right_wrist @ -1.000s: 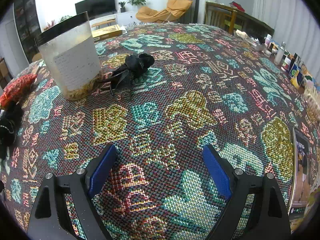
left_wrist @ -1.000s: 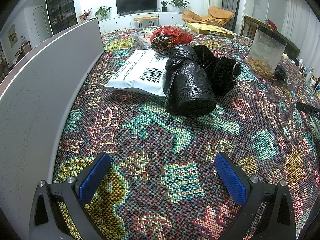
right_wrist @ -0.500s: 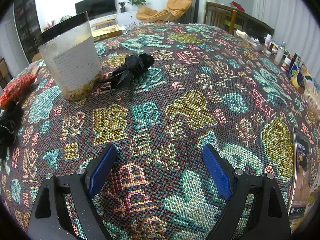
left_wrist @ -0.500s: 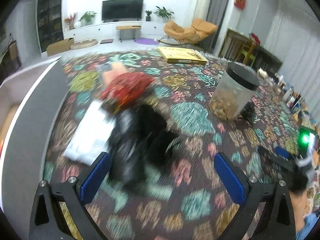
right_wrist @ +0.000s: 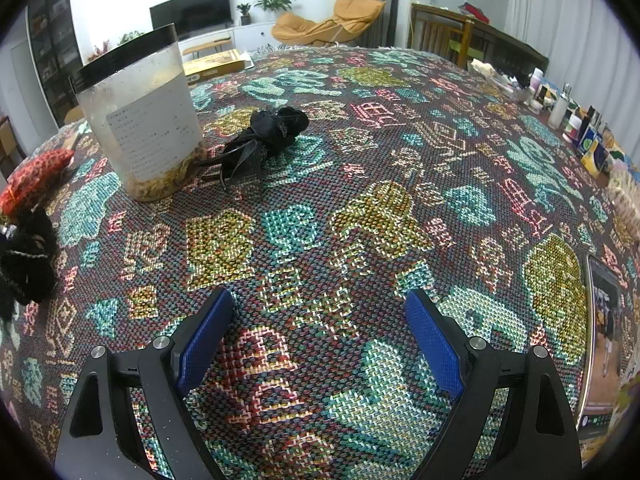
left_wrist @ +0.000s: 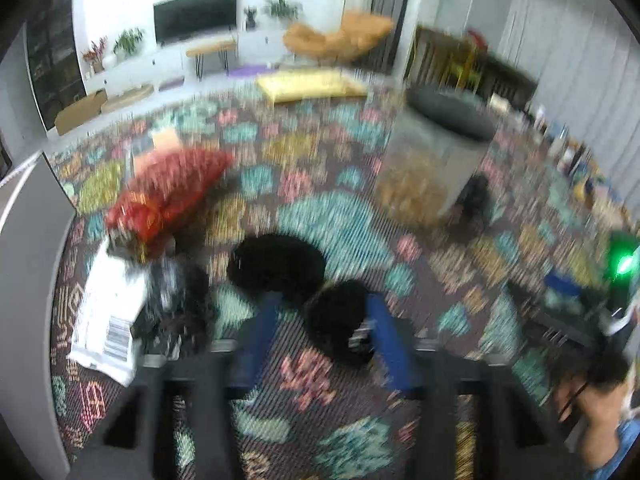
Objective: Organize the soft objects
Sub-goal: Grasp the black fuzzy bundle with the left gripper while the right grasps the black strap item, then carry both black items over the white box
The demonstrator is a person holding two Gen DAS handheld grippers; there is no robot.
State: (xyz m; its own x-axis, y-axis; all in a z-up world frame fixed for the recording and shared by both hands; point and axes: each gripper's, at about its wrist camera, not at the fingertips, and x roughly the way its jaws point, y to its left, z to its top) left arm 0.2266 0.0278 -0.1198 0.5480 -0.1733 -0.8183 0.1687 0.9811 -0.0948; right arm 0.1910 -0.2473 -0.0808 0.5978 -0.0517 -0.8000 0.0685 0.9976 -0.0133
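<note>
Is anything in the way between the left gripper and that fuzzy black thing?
Nothing visible is. The fuzzy black thing already sits between the left gripper's blue pads, whose jaws have just been closing. The picture is too blurred to tell if they press it.

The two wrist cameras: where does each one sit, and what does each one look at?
Left wrist: sits on the left gripper, angled down at the black fuzzy item between its closing fingers; red mesh bag beyond; a bare forearm shows at lower right.
Right wrist: sits on the right gripper, open over the patterned cloth, facing the black bow.
Shared: the plastic jar, the television, the orange chair.
</note>
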